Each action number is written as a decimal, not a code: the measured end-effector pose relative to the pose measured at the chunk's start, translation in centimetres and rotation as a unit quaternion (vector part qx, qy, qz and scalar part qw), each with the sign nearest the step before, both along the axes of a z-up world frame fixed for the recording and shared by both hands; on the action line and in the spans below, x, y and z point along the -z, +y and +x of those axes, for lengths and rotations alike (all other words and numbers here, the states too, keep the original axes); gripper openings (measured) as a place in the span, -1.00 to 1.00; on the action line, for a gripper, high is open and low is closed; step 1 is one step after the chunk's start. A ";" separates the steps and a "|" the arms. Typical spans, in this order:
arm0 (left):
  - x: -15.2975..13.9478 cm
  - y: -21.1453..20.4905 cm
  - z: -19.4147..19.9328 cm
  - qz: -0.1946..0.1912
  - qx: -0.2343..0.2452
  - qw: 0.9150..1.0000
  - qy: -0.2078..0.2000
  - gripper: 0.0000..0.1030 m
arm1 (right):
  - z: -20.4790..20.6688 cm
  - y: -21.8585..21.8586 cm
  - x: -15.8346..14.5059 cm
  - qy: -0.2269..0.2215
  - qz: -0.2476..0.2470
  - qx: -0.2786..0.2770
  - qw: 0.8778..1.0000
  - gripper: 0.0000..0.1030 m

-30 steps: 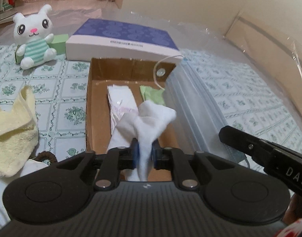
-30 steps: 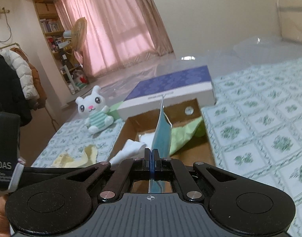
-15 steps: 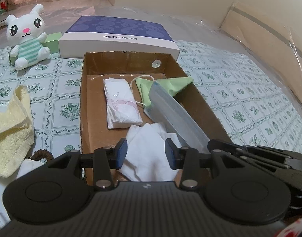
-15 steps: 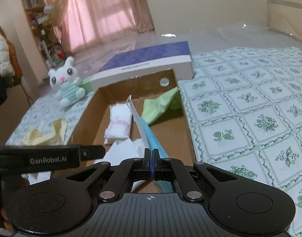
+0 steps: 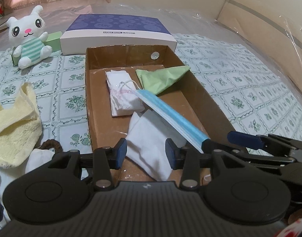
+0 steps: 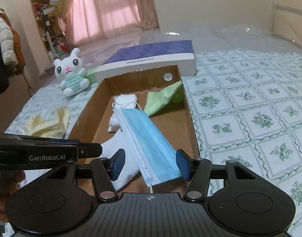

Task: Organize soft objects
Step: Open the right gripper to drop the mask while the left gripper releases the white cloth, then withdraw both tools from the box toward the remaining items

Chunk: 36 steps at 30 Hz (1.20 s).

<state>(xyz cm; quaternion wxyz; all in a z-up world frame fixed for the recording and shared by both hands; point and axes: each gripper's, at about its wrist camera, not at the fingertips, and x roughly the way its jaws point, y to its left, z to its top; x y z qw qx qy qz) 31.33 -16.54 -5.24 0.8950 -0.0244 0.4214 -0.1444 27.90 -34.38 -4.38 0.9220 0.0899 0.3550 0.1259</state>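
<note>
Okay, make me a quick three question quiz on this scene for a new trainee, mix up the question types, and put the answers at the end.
1. True or false: the right gripper is clamped shut on the blue face mask.
2. Which item lies outside the cardboard box? A) green cloth B) yellow towel C) white sock
3. Fill in: the plush bunny sits beside the ____ lid.

Key
1. False. Its jaws have just been opening and stand apart, with the mask lying between them in the box.
2. B. The towel lies on the patterned sheet, left of the box.
3. Purple.
</note>
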 end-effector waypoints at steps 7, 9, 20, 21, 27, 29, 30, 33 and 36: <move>-0.8 0.4 -1.3 -0.003 0.006 1.000 -0.004 -0.20 | -1.7 -0.2 -0.9 0.002 0.003 0.009 1.000 0.17; -1.1 0.5 -1.8 -0.003 0.009 1.000 -0.007 -0.18 | -2.4 -0.4 -1.1 0.002 0.008 0.013 1.000 0.19; -3.0 1.6 -5.7 -0.001 0.018 1.000 -0.020 -0.07 | -6.4 -0.2 -3.0 -0.010 0.018 0.023 1.000 0.25; -3.2 1.7 -6.0 0.000 0.019 1.000 -0.021 -0.06 | -6.7 -0.1 -3.2 -0.011 0.019 0.025 0.999 0.25; -4.5 2.7 -8.3 0.003 0.022 0.999 -0.035 -0.02 | -8.7 0.4 -4.5 -0.019 0.024 0.031 0.999 0.25; -5.0 3.1 -9.0 0.002 0.021 0.999 -0.039 -0.01 | -9.4 0.4 -4.8 -0.020 0.026 0.034 0.999 0.26; -5.2 3.3 -9.4 0.002 0.021 0.999 -0.041 0.00 | -9.7 0.5 -4.9 -0.020 0.028 0.035 0.999 0.26; -5.7 3.9 -10.6 0.006 0.020 0.999 -0.045 0.01 | -10.7 0.7 -5.5 -0.023 0.030 0.039 0.998 0.26; -6.1 4.4 -11.9 0.014 0.022 0.998 -0.051 0.01 | -11.7 1.0 -6.0 -0.026 0.031 0.041 0.998 0.26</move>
